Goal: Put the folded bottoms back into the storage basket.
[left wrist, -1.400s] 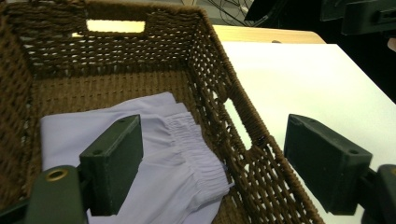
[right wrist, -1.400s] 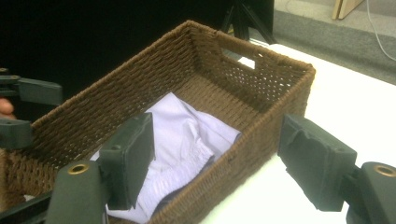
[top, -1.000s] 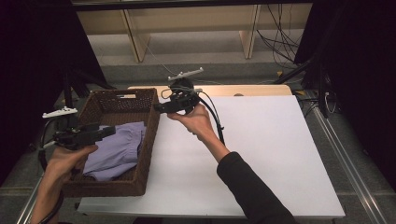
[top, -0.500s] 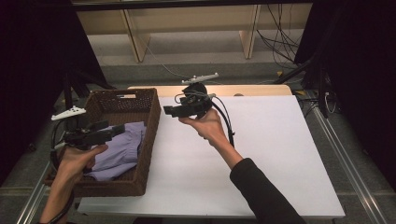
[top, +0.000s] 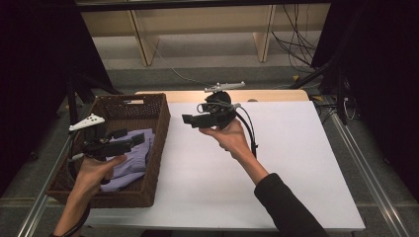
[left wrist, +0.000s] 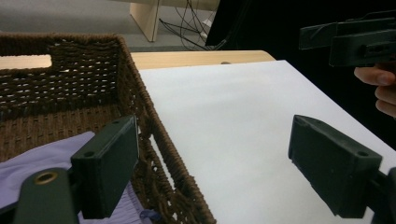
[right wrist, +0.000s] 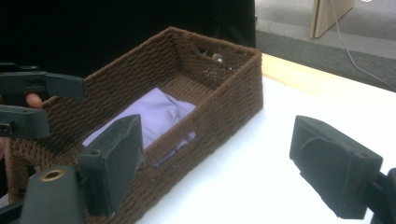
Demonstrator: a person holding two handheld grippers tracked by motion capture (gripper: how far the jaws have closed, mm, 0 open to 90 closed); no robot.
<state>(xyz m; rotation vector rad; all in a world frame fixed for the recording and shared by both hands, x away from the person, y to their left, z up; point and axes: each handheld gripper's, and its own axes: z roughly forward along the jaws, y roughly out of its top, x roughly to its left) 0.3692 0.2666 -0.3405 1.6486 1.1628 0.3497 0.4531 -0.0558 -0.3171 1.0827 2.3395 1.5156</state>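
Right gripper (top: 189, 120) has drawn back from the basket (top: 159, 143) over the table (top: 296, 163), both grippers' jaws wide and empty, left gripper (top: 129, 140) above the lavender cloth (top: 132, 160) lying inside; placement looks done.

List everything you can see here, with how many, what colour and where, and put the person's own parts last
dark brown woven wicker basket: one, brown, left part of the table.
folded lilac cloth: one, pale purple, inside the basket.
white rectangular table top: one, white, centre.
light wooden strip: one, tan, along the table's far edge.
loose black cables: several, black, on the floor beyond.
left tool: one, black, open, over the basket.
right tool: one, black, open, above the table beside the basket.
left hand: one, holding the left tool.
right hand: one, dark sleeve, holding the right tool.
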